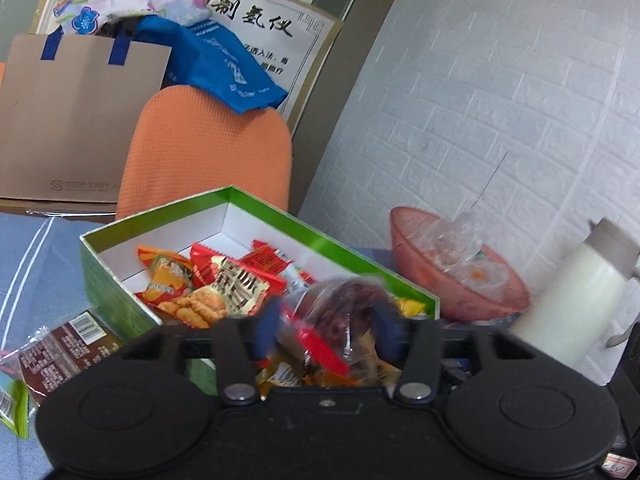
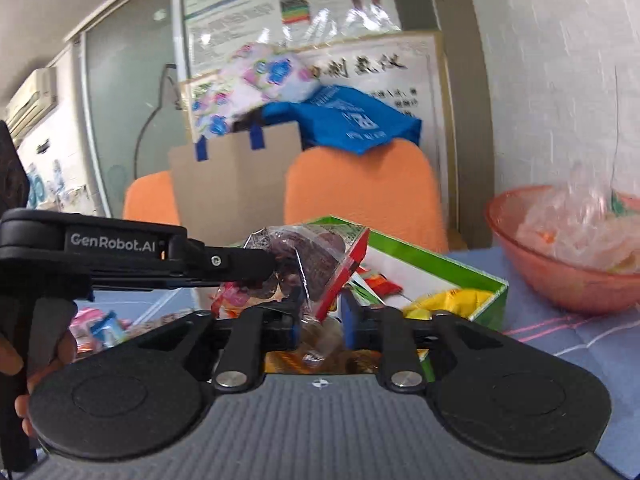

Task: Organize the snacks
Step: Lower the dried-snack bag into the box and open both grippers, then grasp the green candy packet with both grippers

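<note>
**Clear bag of dark snacks held over the green box**

While the left gripper (image 1: 326, 334) clamps a clear bag of dark red snacks (image 1: 340, 308) between its blue pads, the bag hangs just above the near end of the green box (image 1: 108, 296). From the right wrist view the same bag (image 2: 308, 260) shows a red strip along one edge, pinched from the left by the other tool's black finger. The right gripper (image 2: 320, 320) sits close below it with its jaws narrowly apart; motion blur makes it hard to say, but the bag's lower corner seems to dip between them without being squeezed.

Inside the white-lined box lie several packets: an orange one (image 1: 166, 276), a red one with biscuits printed on it (image 1: 228, 288) and a yellow one (image 2: 448, 300) at the far right corner. A brown packet (image 1: 64, 350) lies on the blue cloth (image 1: 36, 264) just left of the box. A pink bowl (image 1: 460, 280) holding crumpled clear plastic stands to the right, near a white jug (image 1: 576, 300)
</note>
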A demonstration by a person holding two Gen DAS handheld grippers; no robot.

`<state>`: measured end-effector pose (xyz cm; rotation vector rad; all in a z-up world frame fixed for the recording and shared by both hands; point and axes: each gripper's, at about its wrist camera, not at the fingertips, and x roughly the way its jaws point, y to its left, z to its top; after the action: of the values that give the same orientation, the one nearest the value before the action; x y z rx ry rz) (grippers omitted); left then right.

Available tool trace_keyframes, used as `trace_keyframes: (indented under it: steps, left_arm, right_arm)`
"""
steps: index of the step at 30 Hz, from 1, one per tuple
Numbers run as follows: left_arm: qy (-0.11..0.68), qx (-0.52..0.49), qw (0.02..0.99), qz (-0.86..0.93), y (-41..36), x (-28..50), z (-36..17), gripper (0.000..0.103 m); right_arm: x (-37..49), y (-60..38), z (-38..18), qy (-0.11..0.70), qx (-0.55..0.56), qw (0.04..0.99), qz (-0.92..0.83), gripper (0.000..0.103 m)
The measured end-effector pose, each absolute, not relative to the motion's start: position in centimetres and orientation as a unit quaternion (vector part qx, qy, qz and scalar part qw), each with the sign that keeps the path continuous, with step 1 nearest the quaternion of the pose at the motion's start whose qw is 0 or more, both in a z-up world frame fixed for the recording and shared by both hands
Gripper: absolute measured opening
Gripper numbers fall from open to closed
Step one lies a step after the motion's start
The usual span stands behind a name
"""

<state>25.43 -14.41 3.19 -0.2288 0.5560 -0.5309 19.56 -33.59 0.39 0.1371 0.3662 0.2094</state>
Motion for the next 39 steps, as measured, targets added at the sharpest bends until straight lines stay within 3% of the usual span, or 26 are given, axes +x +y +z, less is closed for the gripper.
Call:
trace_keyframes:
  steps: [1,2,3,17,29,39]
  left_arm:
    - [0.266,-0.106,0.925,-0.248,-14.3,25.0,2.9,0.103]
    - [0.255,-0.105,0.93,-0.242,-14.0,24.5,2.7,0.103]
    - [0.246,-0.105,0.933,-0.242,-13.7,24.0,2.6,0.103]
    - [0.276,-0.167,0.927,-0.191,-5.2,15.0,3.7,0.103]
    - [0.295,-0.202,0.927,-0.118,2.7,8.0,-0.2,0.103]
    - [0.268,-0.197,0.937,-0.103,5.9,6.3,-0.1,0.103]
  right_arm:
    - [19.7,-33.6,-0.1,0.19,0.064,0.975,0.093,0.087]
    - [19.4,-33.5,-0.7,0.186,0.059,0.977,0.087,0.1]
    - [18.6,-33.5,-1.0,0.166,0.051,0.98,0.093,0.102]
    - [10.8,-30.5,1.8,0.121,0.014,0.985,0.123,0.103]
    - [10.0,-22.9,-1.1,0.229,-0.011,0.956,0.185,0.102]
    - [17.3,-20.3,-3.0,0.285,0.054,0.956,0.04,0.102]
